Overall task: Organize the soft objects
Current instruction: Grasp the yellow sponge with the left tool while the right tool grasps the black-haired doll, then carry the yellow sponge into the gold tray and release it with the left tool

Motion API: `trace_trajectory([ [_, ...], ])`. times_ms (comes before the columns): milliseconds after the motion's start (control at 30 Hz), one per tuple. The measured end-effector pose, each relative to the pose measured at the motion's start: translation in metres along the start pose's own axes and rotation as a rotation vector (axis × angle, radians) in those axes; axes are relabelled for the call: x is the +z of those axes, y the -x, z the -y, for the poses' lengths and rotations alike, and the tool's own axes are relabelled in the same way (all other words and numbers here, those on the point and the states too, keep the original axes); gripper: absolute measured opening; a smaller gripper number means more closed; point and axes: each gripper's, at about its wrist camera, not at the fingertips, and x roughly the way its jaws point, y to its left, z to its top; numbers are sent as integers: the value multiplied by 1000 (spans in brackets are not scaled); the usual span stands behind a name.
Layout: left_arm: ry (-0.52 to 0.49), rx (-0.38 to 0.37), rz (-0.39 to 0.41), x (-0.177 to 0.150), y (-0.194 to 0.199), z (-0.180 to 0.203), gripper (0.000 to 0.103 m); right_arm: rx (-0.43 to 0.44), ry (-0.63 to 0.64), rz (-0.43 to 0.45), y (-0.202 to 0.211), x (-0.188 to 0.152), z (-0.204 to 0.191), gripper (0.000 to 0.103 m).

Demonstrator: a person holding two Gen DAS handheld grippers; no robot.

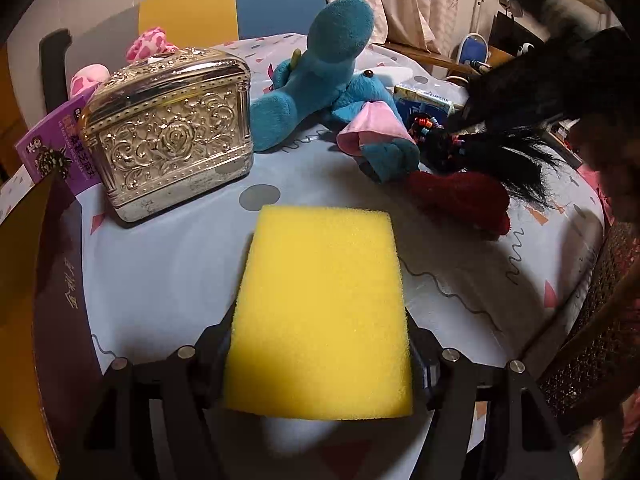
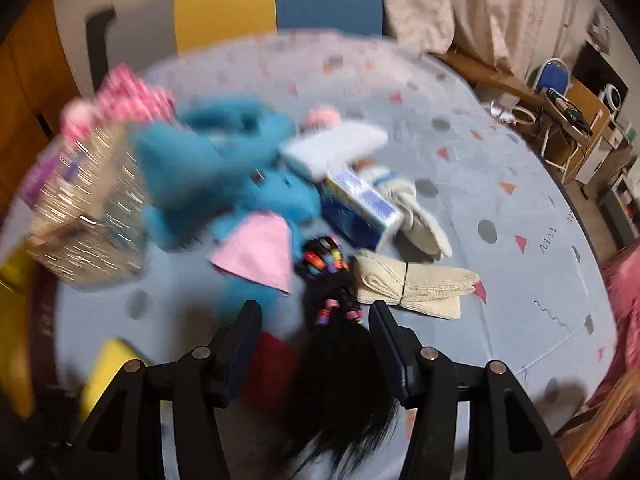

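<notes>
Nearest the left wrist camera was a flat rectangular slab of yellow foam sponge (image 1: 320,312), its near end squeezed between the pads of the left gripper (image 1: 320,360), which was clamped on both long edges and held it low over the pale blue patterned tablecloth (image 1: 168,272). Beyond it stood an embossed silver metal casket (image 1: 172,136), and behind that sprawled a teal plush toy with a pink bib (image 1: 320,80).

In the blurred right wrist view, the right gripper (image 2: 316,328) stood over a hank of long black doll hair tied with coloured beads (image 2: 340,364). The hair lay between the two fingers, but the pads stood clear of it on either side, so nothing was gripped yet. A folded cream knitted cloth (image 2: 420,284) lay just beside the hair, and a blue and white carton (image 2: 360,208) lay past it against the plush.

By my judgement the sorting was in its early part: one soft thing was in hand and most were scattered. The step under way seemed to be picking up the hair. The next move called for closing fully on the bundle near its beaded tie, so loose strands would not slip free, and finding the sponge a place clear of the casket.
</notes>
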Motion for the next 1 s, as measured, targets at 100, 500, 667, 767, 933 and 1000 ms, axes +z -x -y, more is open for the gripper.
trace_trajectory([
  [100, -4, 1, 9, -2, 0, 1, 70, -44, -9, -72, -28, 1, 11, 43],
  [500, 119, -124, 142, 20, 71, -19, 67, 14, -5, -164, -54, -3, 19, 27],
  [667, 299, -119, 220, 30, 117, -70, 68, -6, 7, -153, -52, -7, 12, 28],
  [767, 471, -47, 219, 29, 129, -125, 68, -13, 3, -150, -52, -7, 10, 28],
  [933, 660, 90, 106, 15, 107, -202, 68, -19, 3, -149, -57, -3, 7, 29],
  [1000, 700, 114, 63, 13, 93, -219, 68, -20, -2, -150, -61, -1, 8, 32],
])
